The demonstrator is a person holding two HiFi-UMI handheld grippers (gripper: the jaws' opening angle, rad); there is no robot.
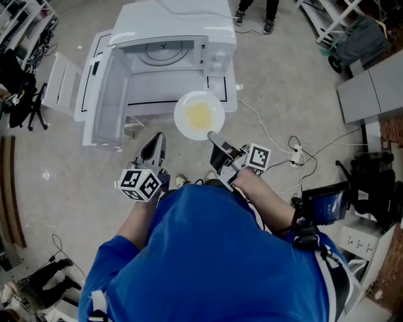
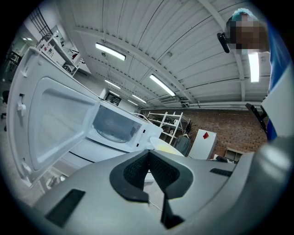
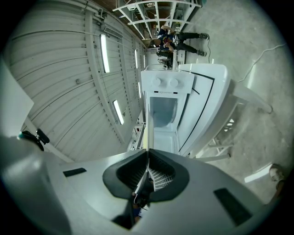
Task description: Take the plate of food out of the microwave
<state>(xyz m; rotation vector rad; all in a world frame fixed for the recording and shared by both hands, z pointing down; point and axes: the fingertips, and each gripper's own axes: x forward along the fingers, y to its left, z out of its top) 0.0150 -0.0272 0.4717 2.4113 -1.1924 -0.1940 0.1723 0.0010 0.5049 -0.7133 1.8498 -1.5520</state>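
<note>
The head view shows the white plate [image 1: 199, 115], carrying yellow food, outside the microwave [image 1: 182, 25] and just in front of it, with the door [image 1: 104, 94] swung open. The right gripper [image 1: 213, 135] clamps the plate's near rim. The right gripper view shows the plate edge-on only, pinched between the pads. The left gripper view shows the left gripper [image 2: 148, 153] clenched on nothing. Square black-and-white markers cover the cube [image 1: 140, 184].

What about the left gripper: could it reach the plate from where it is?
Probably yes. The left gripper is empty, jaws together, and nothing stands between it and the plate, which the right gripper holds by its near rim, outside the microwave.
</note>
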